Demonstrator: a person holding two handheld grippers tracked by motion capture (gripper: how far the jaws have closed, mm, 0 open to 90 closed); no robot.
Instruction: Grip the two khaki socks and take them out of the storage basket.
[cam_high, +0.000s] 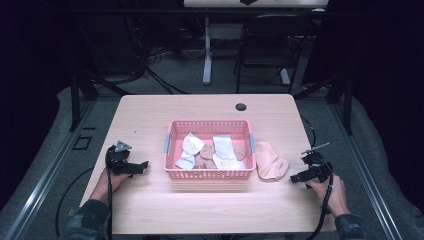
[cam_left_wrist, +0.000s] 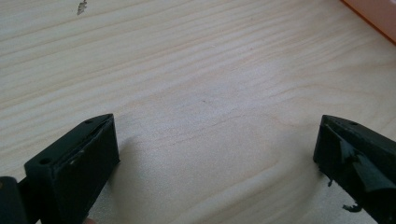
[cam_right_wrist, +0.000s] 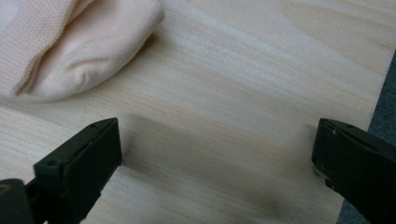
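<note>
A pink plastic basket (cam_high: 209, 173) stands in the middle of the wooden table (cam_high: 150, 115) and holds white and tan folded cloths (cam_high: 223, 148). A peach cloth (cam_high: 271, 161) lies on the table just right of the basket; its folded edge (cam_right_wrist: 79, 46) fills the upper left of the right gripper view. My left gripper (cam_high: 143, 165) rests on the table left of the basket, open, with bare wood between its jaws (cam_left_wrist: 215, 140). My right gripper (cam_high: 295, 178) sits near the table's right edge, just right of the peach cloth, open and holding nothing (cam_right_wrist: 217, 140).
A corner of the basket (cam_left_wrist: 373, 14) shows at the top right of the left gripper view. A round cable hole (cam_high: 241, 107) is at the table's far edge. A black chair (cam_high: 270, 45) and a desk leg (cam_high: 207, 50) stand behind the table. The table's right edge (cam_right_wrist: 380, 93) is close to my right gripper.
</note>
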